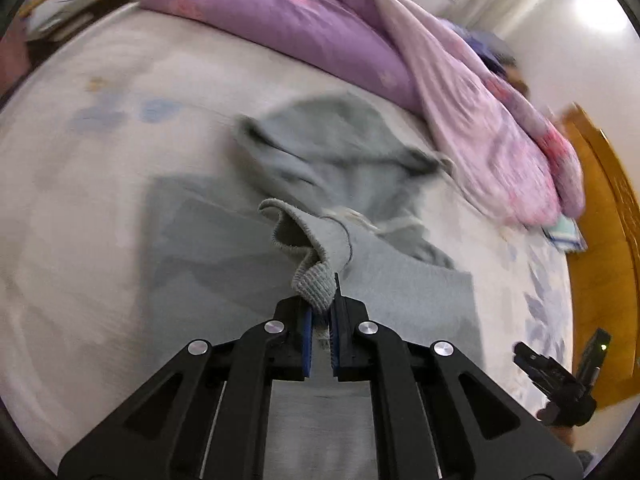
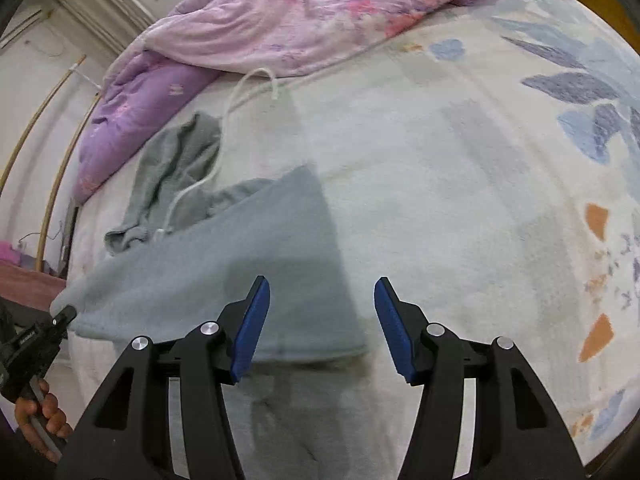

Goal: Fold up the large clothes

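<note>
So the bed (image 2: 460,184) fills most of both views, pale sheet with blue and orange leaf prints, and a purple-pink quilt (image 2: 304,12) is bunched along the top of the frame. The grey hoodie (image 2: 224,264) lies in the middle-left of the right wrist view, body spread fairly flat toward the lower left, hood (image 2: 176,168) crumpled up toward the quilt with a white drawstring (image 2: 224,128) looping out of it.

Its long axis looks to run from lower centre of the frame up to the upper left, hood end pointing at the quilt, hem end nearest the camera.

Progress-wise I'd say it's early to midway. The body looks like a neat slab with straight edges, so maybe one side is already folded in, but the hood is still a mess and there's no compact bundle yet.

The left hand-held gripper (image 1: 320,308) is clamped tight on a ribbed cuff (image 1: 314,284), lower centre of its own view, sleeve lifted off the hoodie. The right hand-held gripper (image 2: 322,320) sits about half open over the hem corner, nothing between the pads.
</note>
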